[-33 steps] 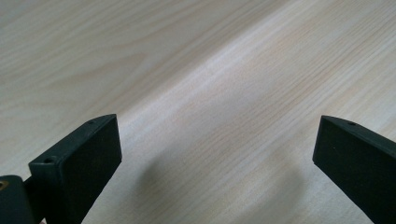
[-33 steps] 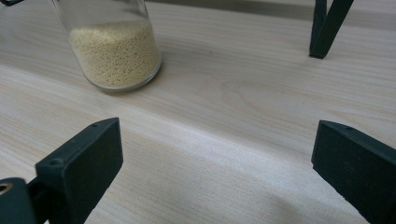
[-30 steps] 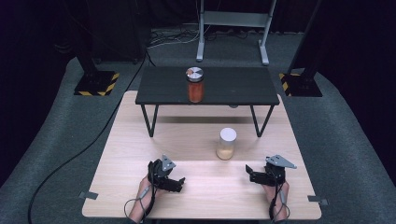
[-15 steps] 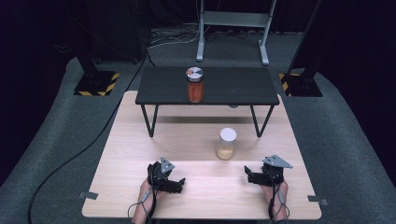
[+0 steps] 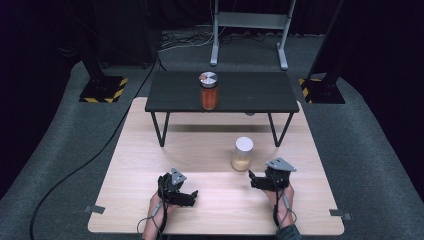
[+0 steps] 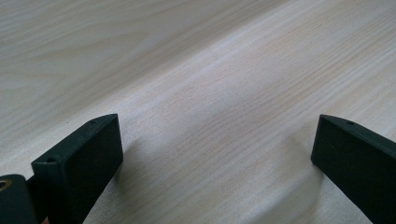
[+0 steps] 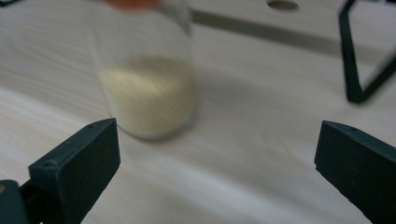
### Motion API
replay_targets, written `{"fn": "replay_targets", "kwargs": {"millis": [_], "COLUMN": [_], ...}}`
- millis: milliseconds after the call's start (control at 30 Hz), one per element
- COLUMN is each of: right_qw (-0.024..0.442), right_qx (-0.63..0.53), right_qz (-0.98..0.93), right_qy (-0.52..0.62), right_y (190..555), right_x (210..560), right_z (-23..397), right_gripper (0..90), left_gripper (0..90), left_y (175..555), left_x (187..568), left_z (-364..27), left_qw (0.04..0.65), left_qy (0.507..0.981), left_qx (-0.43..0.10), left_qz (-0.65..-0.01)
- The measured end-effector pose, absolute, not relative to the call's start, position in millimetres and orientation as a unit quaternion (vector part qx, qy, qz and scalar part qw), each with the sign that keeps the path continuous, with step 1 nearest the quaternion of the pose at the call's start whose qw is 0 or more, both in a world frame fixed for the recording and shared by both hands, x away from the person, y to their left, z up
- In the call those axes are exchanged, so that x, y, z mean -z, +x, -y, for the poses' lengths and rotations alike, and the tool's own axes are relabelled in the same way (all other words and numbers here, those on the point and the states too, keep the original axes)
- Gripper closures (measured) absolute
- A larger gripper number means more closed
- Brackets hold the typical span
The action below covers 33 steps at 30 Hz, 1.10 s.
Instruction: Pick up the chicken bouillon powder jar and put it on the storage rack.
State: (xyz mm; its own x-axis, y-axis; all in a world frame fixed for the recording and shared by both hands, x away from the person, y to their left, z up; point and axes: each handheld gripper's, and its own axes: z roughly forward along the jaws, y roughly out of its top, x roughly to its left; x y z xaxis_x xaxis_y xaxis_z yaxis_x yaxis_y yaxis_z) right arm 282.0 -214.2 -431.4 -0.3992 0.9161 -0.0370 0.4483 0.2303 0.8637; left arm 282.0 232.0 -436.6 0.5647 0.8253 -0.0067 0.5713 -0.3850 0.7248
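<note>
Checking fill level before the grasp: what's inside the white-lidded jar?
The jar holds pale yellow grains in its lower part; the upper part looks empty. Its white lid hides the inside from above.

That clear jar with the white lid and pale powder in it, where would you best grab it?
Probably around the clear jar with the white lid at mid-body, coming level from the near side with the open right tool. It stands upright, round and straight-walled, so the two jaws can close on opposite sides.

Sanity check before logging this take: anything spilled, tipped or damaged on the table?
Nothing stands out. The jar with pale contents stands upright on the wooden table, the orange jar upright on the black stand. No spill visible. Both grippers, left and right, are open.
</note>
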Motion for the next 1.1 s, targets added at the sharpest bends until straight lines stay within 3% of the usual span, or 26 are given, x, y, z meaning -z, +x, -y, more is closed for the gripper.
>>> {"fn": "replay_targets", "kwargs": {"millis": [467,767,1100], "right_qw": [0.313,0.311,0.311], "right_qx": [-0.462,-0.498,-0.496], "right_qz": [-0.713,-0.692,-0.694], "right_qy": [0.424,0.419,0.419], "right_y": [308.6,304.0,305.0], "right_x": [418.4,430.5,429.2], "right_z": [174.4,184.5,182.9], "right_gripper": [0.0,26.2,32.6], "left_gripper": [3.1,3.7,3.7], "left_y": [281.5,281.4,281.3], "left_x": [437.1,437.1,437.2], "left_z": [-233.0,-233.3,-233.3], "left_qw": [0.353,0.354,0.354], "left_qy": [0.810,0.810,0.810], "left_qx": [-0.181,-0.181,-0.181], "left_qz": [-0.432,-0.432,-0.432]}}
